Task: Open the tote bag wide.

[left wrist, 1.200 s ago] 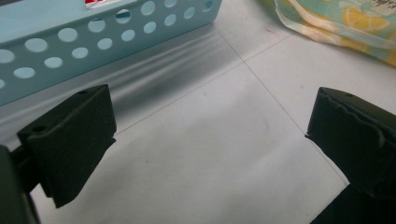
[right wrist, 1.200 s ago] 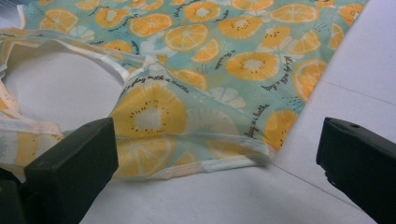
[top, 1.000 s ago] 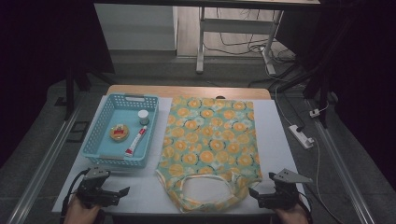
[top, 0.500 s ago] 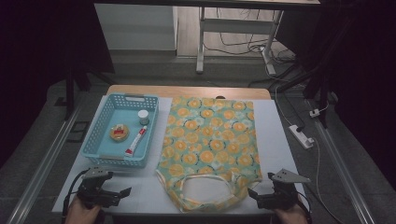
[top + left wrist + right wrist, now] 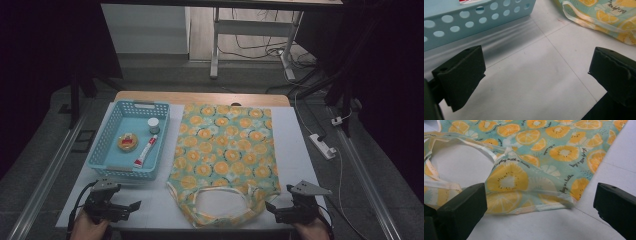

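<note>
A teal cloth bag [image 5: 225, 155] printed with orange slices lies flat in the middle of the white table [image 5: 295, 150], its handles [image 5: 220, 207] toward the near edge. My left gripper [image 5: 134, 205] rests open at the near left, in front of the blue basket [image 5: 107, 145], with bare table between its jaws. Over at the near right my right gripper [image 5: 269, 206] is open too, pointing at the bag's near right corner [image 5: 564, 200]. In the left gripper view, the bag's handle [image 5: 584, 20] lies at the upper right and the basket wall [image 5: 474, 20] at the upper left.
The basket holds a small white jar [image 5: 153, 124], a round yellow item [image 5: 127, 142] and a red-and-white tube [image 5: 145, 151]. A white power strip [image 5: 322, 146] lies on the floor to the right. Table legs and cables stand beyond the far edge.
</note>
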`<state>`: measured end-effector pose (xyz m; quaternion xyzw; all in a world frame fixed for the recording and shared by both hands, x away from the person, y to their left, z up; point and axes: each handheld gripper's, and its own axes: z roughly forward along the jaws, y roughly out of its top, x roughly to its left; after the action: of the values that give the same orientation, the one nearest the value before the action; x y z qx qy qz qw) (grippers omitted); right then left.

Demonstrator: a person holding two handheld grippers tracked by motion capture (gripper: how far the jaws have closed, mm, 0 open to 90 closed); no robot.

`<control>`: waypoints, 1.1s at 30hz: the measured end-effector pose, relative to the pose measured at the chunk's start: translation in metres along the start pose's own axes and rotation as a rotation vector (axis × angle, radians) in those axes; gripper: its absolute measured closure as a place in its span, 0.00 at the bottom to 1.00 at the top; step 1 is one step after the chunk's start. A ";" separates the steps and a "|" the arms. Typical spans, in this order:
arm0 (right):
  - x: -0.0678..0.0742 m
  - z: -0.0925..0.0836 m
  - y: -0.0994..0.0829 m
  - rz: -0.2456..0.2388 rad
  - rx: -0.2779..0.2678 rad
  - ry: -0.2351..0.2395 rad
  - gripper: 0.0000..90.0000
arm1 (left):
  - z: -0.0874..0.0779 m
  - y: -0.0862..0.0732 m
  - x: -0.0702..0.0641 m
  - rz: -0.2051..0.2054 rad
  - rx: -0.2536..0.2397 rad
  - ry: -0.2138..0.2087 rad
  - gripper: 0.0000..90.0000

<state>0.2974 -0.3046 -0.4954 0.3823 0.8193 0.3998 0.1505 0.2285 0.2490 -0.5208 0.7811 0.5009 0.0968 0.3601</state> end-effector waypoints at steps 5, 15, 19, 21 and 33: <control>0.001 -0.001 0.004 -0.005 -0.005 0.012 0.00 | 0.000 0.000 0.000 0.001 -0.004 0.000 0.01; 0.006 0.003 0.008 -0.028 0.000 0.033 0.00 | 0.000 0.000 -0.002 0.016 0.004 0.010 0.02; 0.008 0.005 0.012 -0.047 0.000 0.036 0.00 | 0.000 0.000 -0.001 0.014 0.001 0.010 0.02; 0.010 0.006 0.014 -0.060 -0.002 0.040 0.00 | 0.000 0.000 -0.001 0.013 0.000 0.009 0.02; 0.023 0.015 0.025 -0.104 0.002 0.111 0.00 | 0.000 0.000 0.000 0.009 -0.001 -0.002 0.02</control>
<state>0.3034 -0.2695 -0.4845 0.3168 0.8456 0.4111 0.1248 0.2283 0.2489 -0.5210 0.7833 0.4969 0.0977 0.3604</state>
